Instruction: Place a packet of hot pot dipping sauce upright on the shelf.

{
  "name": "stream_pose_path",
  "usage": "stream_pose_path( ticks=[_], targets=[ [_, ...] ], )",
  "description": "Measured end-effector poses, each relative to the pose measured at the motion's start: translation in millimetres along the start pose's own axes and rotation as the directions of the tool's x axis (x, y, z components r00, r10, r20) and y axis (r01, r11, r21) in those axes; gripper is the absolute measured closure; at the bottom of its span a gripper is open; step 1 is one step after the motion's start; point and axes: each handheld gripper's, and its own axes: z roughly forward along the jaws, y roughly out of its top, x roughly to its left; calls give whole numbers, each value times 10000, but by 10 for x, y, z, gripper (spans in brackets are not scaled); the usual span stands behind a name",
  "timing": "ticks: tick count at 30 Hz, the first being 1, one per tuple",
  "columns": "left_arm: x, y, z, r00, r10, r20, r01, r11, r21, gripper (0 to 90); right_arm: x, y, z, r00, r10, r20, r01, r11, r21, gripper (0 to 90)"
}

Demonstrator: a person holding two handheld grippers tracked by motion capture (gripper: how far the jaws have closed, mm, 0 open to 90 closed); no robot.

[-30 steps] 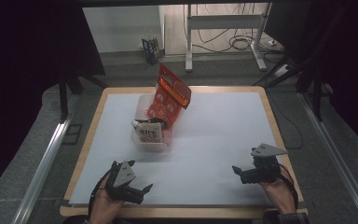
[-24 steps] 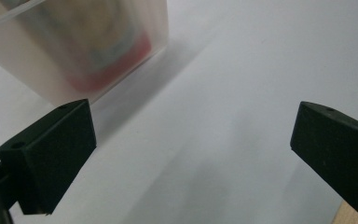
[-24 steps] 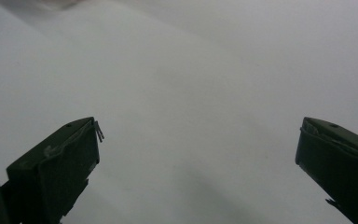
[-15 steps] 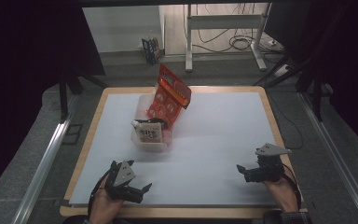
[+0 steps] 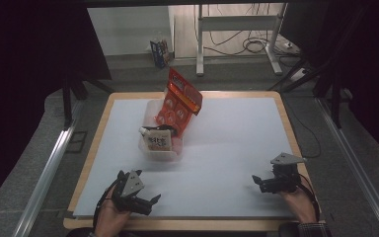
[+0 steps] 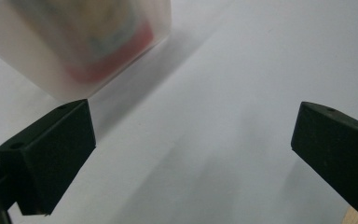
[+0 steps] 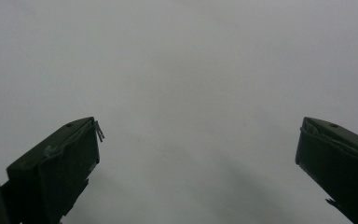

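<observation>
A clear tub (image 5: pixel 160 148) stands left of the table's (image 5: pixel 237 148) middle, holding a red bag (image 5: pixel 180 102) and a small packet (image 5: pixel 158 141); left gripper (image 5: pixel 150 201) and right gripper (image 5: pixel 256 180) rest near the front edge, jaws spread, empty.

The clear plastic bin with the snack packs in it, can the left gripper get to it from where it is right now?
Probably yes. The left gripper is open near the table's front edge, and only bare white mat lies between it and the bin.
</observation>
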Motion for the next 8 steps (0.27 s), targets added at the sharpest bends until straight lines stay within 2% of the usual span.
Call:
stream_pose_path(
  ticks=[4,8],
  targets=[
    [-2,-2,6,10000,-17,16,17,10000,15,0,-6,-16,28,10000,77,-46,-76,9997,240,0],
    [-3,0,7,10000,-9,9,9,10000,22,0,-4,-14,28,10000,37,-46,-36,9997,241,0]
  ],
)
